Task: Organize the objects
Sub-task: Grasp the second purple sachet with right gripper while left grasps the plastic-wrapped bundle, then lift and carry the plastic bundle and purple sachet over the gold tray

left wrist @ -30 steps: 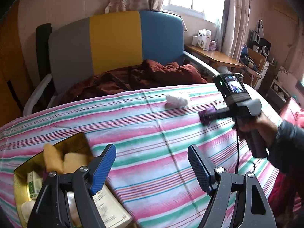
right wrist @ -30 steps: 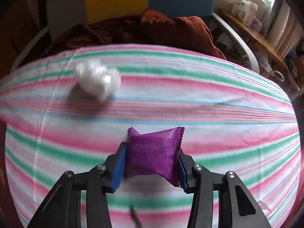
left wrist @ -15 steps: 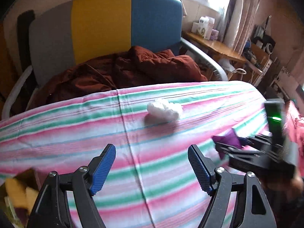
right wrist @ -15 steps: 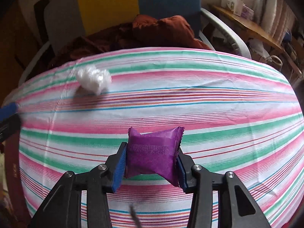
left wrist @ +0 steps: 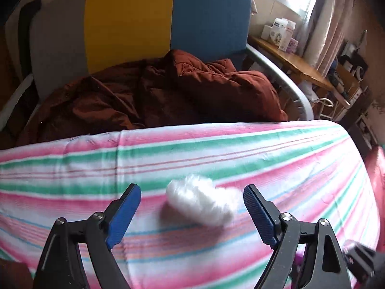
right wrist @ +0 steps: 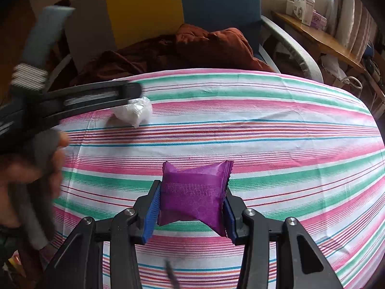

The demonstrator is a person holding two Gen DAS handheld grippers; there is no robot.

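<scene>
Hovering over the white wad [left wrist: 201, 202] on the striped table [left wrist: 276, 154], left tongs [left wrist: 190, 213] widening, pads either side of it, not touching. Light, squashy stuff: judged likely to skid or slip out if pinched off-centre. Further right, right tongs [right wrist: 191, 203] clamped on the purple packet [right wrist: 195, 192], lifted off the cloth. Slick wrapper, gripped by its sides only; could squirt free on a jolt.

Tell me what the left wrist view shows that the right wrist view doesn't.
Left only: the left gripper from behind, jaws opening around the white wad, pads not touching it. Right only: the right gripper shut on a purple packet, and the hand holding the left gripper. Both: wad, striped cloth, brown blanket.
</scene>
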